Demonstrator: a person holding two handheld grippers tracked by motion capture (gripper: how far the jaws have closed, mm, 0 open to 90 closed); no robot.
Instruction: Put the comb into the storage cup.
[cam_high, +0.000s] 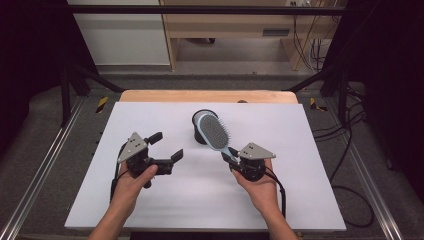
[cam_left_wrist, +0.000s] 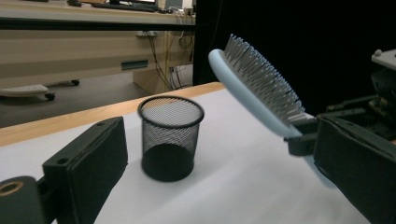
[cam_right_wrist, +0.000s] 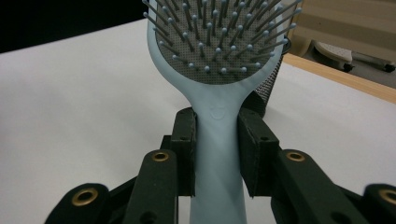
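A white sheet (cam_high: 165, 210) covers the table, with a strip of bare wood (cam_high: 207, 96) showing along the far edge. Beyond it lie a grey floor, pale wooden furniture (cam_high: 225, 25) and loose cables at the far right; a black metal frame and dark curtains close in both sides.

A black mesh cup (cam_left_wrist: 170, 138) stands upright on the sheet near the middle of the far half, open at the top. Nothing lies between it and the grippers.

The right gripper (cam_high: 231, 159), at the near right, has its jaws clamped on the handle of a light blue hairbrush (cam_right_wrist: 218, 140). The brush head tilts up and away toward the cup, bristles facing up; in the high view it overlaps the cup's rim, and whether they touch I cannot tell.

The left gripper (cam_high: 167, 145), at the near left, hangs above the sheet with its jaws wide apart, holding nothing, pointed toward the cup.
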